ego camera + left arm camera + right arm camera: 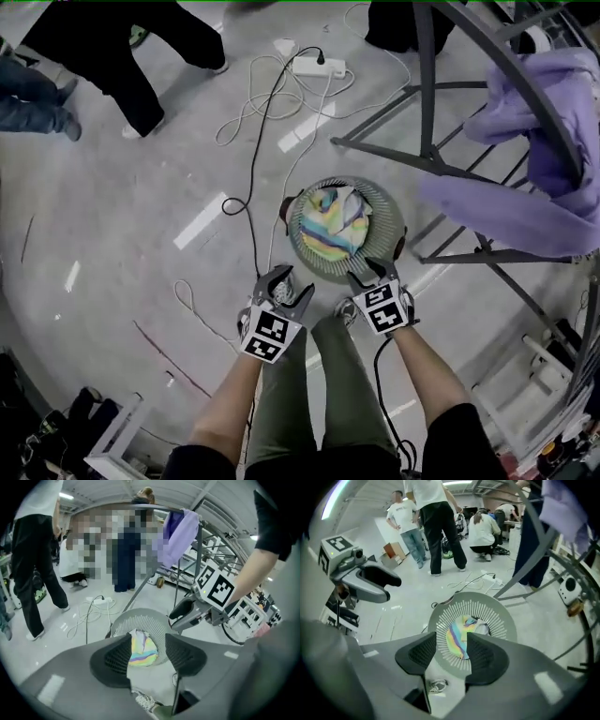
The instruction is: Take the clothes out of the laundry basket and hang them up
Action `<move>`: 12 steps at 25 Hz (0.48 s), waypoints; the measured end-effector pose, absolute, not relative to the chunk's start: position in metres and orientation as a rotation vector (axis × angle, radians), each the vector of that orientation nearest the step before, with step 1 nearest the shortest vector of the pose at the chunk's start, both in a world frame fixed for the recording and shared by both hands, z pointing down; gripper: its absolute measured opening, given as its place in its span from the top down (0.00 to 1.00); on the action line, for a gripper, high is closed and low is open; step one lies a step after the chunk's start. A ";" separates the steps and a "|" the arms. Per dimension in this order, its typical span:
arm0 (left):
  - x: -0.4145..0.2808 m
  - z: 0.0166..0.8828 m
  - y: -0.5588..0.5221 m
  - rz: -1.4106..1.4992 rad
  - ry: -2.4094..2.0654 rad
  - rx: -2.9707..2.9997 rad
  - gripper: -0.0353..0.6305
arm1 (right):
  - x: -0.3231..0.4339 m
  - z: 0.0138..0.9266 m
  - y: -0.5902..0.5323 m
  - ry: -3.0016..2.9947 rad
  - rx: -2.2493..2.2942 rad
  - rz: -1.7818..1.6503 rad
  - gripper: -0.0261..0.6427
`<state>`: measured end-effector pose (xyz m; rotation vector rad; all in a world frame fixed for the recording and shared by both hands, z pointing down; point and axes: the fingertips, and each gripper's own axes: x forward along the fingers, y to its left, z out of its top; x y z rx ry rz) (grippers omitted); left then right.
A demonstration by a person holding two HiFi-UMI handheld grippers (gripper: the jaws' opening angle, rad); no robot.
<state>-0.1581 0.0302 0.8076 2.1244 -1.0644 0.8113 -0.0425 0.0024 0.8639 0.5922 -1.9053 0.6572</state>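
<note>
I poise left gripper (286,289) and right gripper (373,275), jaws wide and empty, over the laundry basket (298,246) to seize its striped garment (336,227)

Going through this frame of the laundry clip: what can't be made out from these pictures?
- Contents of the laundry basket, all views: the striped garment lies on top and covers whatever is under it.
- Basket's near rim, head view: partly covered by the right gripper.
- Drying rack, head view: cut off by the top and right edges.
- Purple garment, head view: runs off the right edge; how it is hung is unclear.
</note>
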 end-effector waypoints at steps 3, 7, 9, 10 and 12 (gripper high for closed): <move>-0.166 0.837 0.026 0.813 -1.009 2.161 0.65 | -0.052 0.914 0.004 -1.845 0.442 0.543 0.66; -0.173 0.865 0.014 0.776 -0.968 2.220 0.65 | -0.059 0.982 0.009 -1.755 0.295 0.490 0.66; -0.177 0.877 0.014 0.753 -0.950 2.232 0.65 | -0.062 1.010 0.013 -1.723 0.234 0.488 0.66; -0.179 0.883 0.014 0.741 -0.946 2.231 0.65 | -0.064 1.023 0.015 -1.709 0.206 0.485 0.66; -0.184 0.896 0.016 0.726 -0.940 2.227 0.65 | -0.066 1.047 0.016 -1.683 0.155 0.469 0.66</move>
